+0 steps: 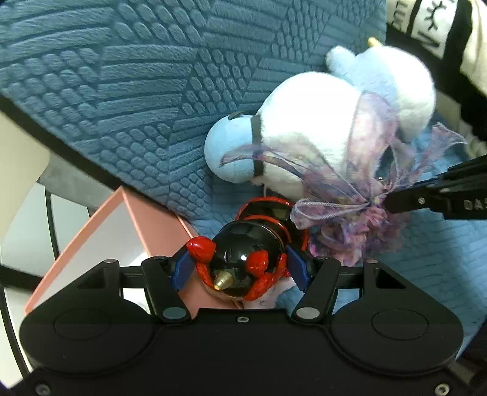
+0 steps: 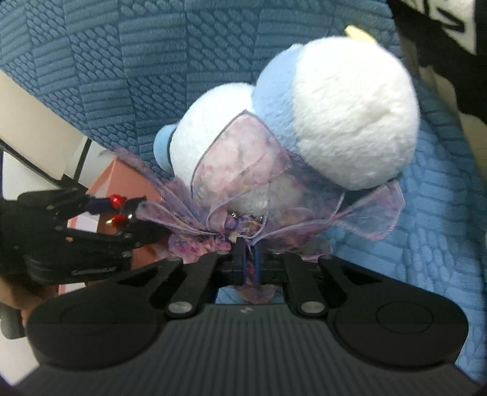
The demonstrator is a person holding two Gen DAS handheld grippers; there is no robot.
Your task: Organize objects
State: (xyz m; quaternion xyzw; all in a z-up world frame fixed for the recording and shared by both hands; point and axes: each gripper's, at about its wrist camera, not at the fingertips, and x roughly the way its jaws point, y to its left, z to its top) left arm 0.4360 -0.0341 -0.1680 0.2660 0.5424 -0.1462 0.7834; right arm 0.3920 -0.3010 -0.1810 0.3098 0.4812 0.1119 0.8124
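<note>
My left gripper (image 1: 242, 263) is shut on a black bottle (image 1: 246, 252) wrapped in red cord with a brass tip, its blue pads (image 1: 182, 269) pressing both sides. It also shows in the right wrist view (image 2: 118, 210). My right gripper (image 2: 248, 259) is shut on a sheer purple ribbon bow (image 2: 243, 195), which lies against a white and light-blue plush toy (image 2: 334, 115). In the left wrist view the plush (image 1: 319, 131) lies just beyond the bottle, and the right gripper (image 1: 392, 202) meets the bow (image 1: 344, 213) from the right.
A pink open box (image 1: 100, 237) sits at the lower left beside the bottle, also seen in the right wrist view (image 2: 109, 182). Everything rests on a blue textured cushion (image 1: 137, 91), lighter blue fabric (image 2: 426, 243) at right. A black-and-white item (image 1: 426, 24) is at top right.
</note>
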